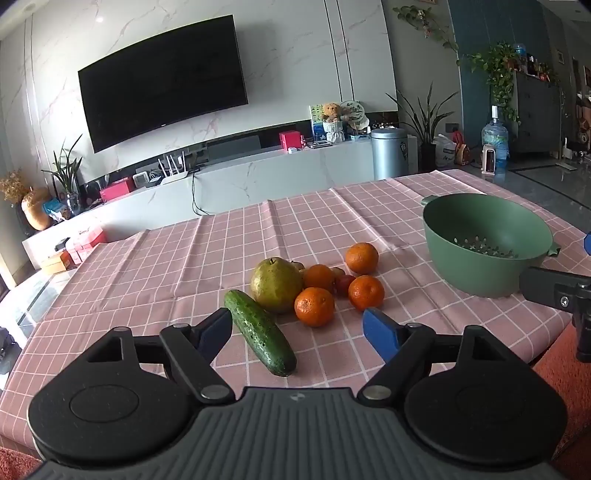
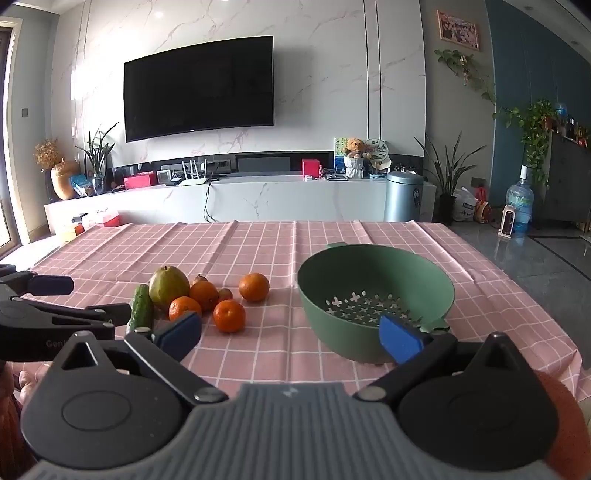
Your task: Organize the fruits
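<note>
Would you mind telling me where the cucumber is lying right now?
The cucumber lies on the pink checked tablecloth, left of the green colander, right beside the pear.

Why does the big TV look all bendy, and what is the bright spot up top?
Left wrist view: the fisheye lens bows and tilts the black wall-mounted TV. Right wrist view: it bows less, and the spot is a round ceiling light glaring on the white marble wall. Both views look sharp, with soft daylight.
</note>
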